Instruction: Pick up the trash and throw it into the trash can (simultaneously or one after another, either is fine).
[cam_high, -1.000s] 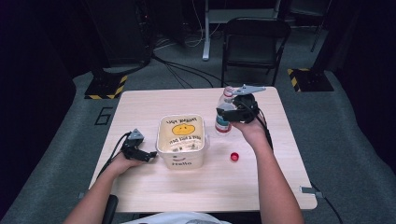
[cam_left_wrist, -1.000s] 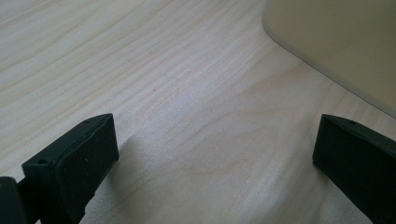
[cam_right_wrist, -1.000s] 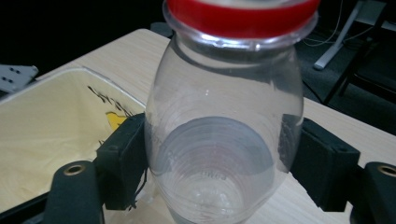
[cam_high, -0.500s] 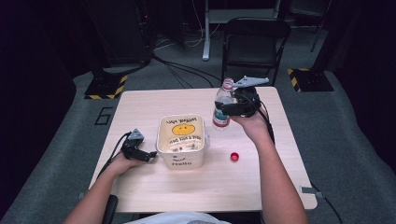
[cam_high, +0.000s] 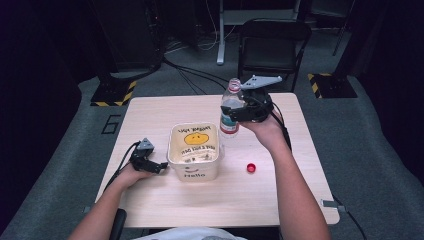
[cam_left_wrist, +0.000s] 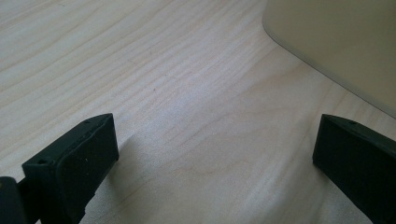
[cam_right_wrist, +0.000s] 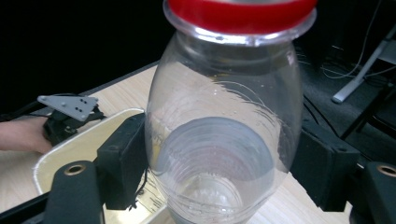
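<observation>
A clear plastic bottle (cam_high: 231, 107) with a red neck ring hangs above the table, just right of the cream tub (cam_high: 194, 151). My right gripper (cam_high: 239, 111) is shut on its body; in the right gripper view the bottle (cam_right_wrist: 224, 135) sits between the two black jaws. Its red cap (cam_high: 251, 168) lies on the table right of the tub. My left gripper (cam_high: 161, 166) rests on the table at the tub's left side, open, with bare wood between the jaws and the tub's wall (cam_left_wrist: 336, 42) at the upper right.
The tub has a smiley face and lettering printed inside and "Hello" on its front. A black chair (cam_high: 272, 47) stands behind the table's far edge. Cables trail from both grippers. Bare wood lies in front of the tub and at the table's right.
My right gripper has lifted the bottle off the table and carried it up and slightly left toward the tub. The left gripper has stayed still.
</observation>
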